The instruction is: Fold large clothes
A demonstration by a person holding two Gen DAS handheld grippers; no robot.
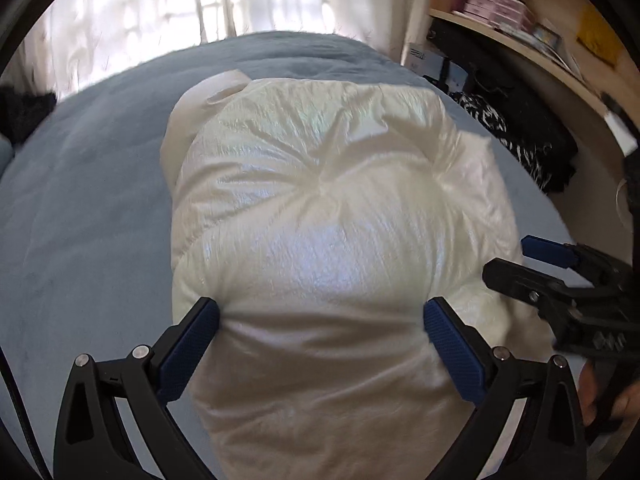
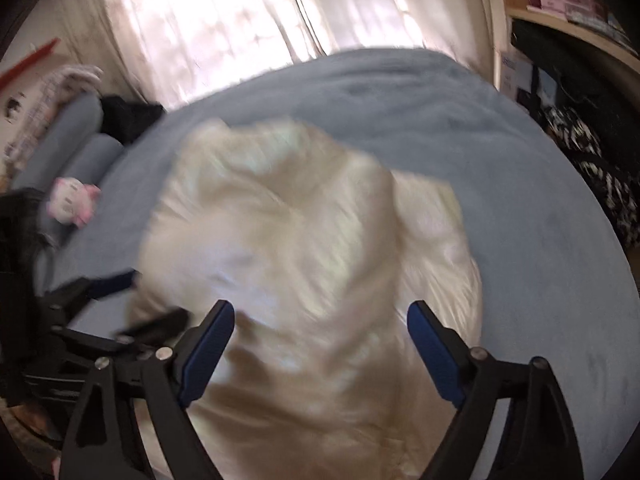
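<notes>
While the right wrist view is smeared with motion blur, the left wrist view is sharp enough to read. Blurred: the puffy cream jacket [image 2: 304, 264] loses all seam detail there, and its near edge runs out of frame at the bottom in both views. Cannot tell which part of the garment is which; a pale collar or cuff [image 1: 224, 84] pokes out at the far left end, exact part unclear.

Left gripper [image 1: 320, 316]: jaws wide apart, blue pads on either side of the jacket's near bulge, both pads pressing against or just touching the fabric. Not clamped on it.

Right gripper [image 2: 320, 320]: jaws apart too, jacket spanning the gap between them; contact unreadable through the blur. In the left wrist view it sits at the jacket's right edge, partly cut off by the frame.

Jacket lies bunched in a rounded heap on the blue-grey bed [image 1: 88, 208], roughly mid-bed, long axis running away from the cameras toward the curtains [image 1: 160, 0].

Pink plush toy [image 2: 72, 200] near the bed's left side, well apart from the jacket. Shelf [image 1: 520, 36] with boxes at right, edge-distorted.
</notes>
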